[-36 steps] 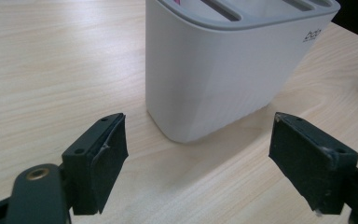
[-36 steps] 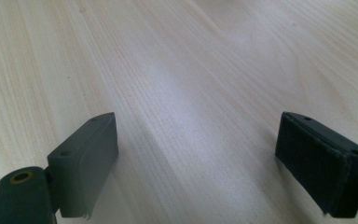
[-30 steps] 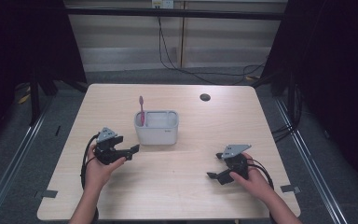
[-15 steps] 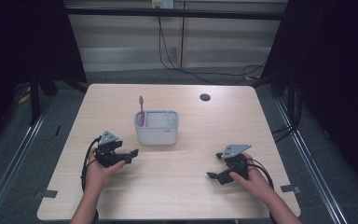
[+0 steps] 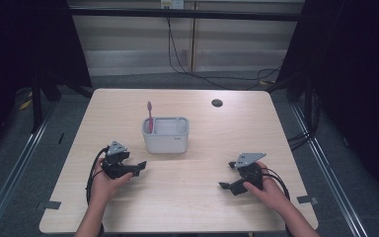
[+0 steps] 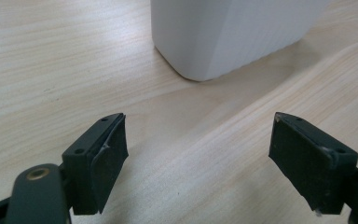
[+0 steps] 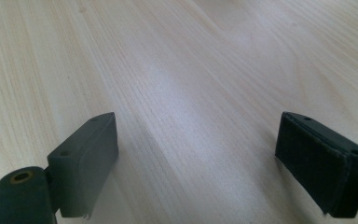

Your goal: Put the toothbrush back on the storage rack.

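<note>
Left gripper [image 5: 137, 167] low over pale wooden table [image 5: 197, 197], jaws spread wide, empty, aimed at near corner of white ribbed plastic caddy [image 6: 233, 32]. Right gripper [image 5: 229, 183] near table's right front, jaws likewise apart, bare wood between them. Pink toothbrush [image 5: 149, 114] stands upright in caddy's left compartment. Risk: left jaws advancing low could shove or tip light caddy, spilling toothbrush.

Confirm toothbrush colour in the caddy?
Pink toothbrush, upright in the white caddy; clearest in the high view.

Wood table [image 5: 202, 197]; small dark disc, perhaps grommet [image 5: 217, 102], near far edge; cables [image 5: 187, 59] beyond.
</note>
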`<state>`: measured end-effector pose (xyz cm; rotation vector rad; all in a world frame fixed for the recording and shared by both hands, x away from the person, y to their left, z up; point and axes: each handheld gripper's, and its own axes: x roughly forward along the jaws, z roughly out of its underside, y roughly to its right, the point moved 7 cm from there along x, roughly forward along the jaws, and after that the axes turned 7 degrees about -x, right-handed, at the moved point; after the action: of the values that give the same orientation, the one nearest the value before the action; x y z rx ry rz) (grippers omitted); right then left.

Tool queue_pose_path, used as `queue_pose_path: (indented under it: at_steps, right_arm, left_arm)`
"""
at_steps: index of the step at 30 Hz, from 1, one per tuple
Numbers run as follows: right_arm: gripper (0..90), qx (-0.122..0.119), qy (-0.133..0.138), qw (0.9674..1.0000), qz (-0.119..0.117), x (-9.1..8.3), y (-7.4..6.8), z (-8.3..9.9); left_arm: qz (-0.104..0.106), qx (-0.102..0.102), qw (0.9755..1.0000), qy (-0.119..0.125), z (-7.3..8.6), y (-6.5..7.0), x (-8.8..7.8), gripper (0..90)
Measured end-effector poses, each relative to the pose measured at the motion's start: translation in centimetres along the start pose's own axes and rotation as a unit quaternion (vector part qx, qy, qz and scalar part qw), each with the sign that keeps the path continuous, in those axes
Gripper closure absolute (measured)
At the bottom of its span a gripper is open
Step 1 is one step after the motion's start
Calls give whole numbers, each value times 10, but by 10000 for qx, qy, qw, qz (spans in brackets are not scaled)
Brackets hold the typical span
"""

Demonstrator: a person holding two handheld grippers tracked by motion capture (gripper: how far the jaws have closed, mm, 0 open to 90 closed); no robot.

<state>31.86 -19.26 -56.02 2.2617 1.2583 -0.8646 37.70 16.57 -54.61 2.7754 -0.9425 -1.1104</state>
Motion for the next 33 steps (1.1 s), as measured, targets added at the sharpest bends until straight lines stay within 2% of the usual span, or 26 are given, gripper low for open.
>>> queue_pose_path:
  at_steps: [6, 8, 12, 13, 26, 30, 33]
  right_arm:
    - [124, -1, 0, 10000, 0, 0, 0, 0]
    - [124, 2, -2, 10000, -2, 0, 0, 0]
    - [124, -1, 0, 10000, 0, 0, 0, 0]
    - [124, 0, 0, 10000, 1, 0, 0, 0]
    - [124, -1, 0, 10000, 1, 0, 0, 0]
    - [124, 2, -2, 10000, -1, 0, 0, 0]
    - [124, 3, -4, 10000, -1, 0, 0, 0]
  left_arm:
    - [2, 6, 10000, -54, 3, 0, 2, 190]
    - [-2, 65, 9999, -100, 4, -1, 2, 190]
    - [-5, 31, 9999, -111, 6, -1, 3, 190]
    - [-7, 97, 9998, -164, 6, -2, 3, 190]
    - [-15, 180, 9996, -222, 9, 0, 4, 189]
    - [-82, 273, 9993, -256, 9, 0, 5, 182]
    - [-119, 422, 9986, -304, 10, 0, 5, 175]
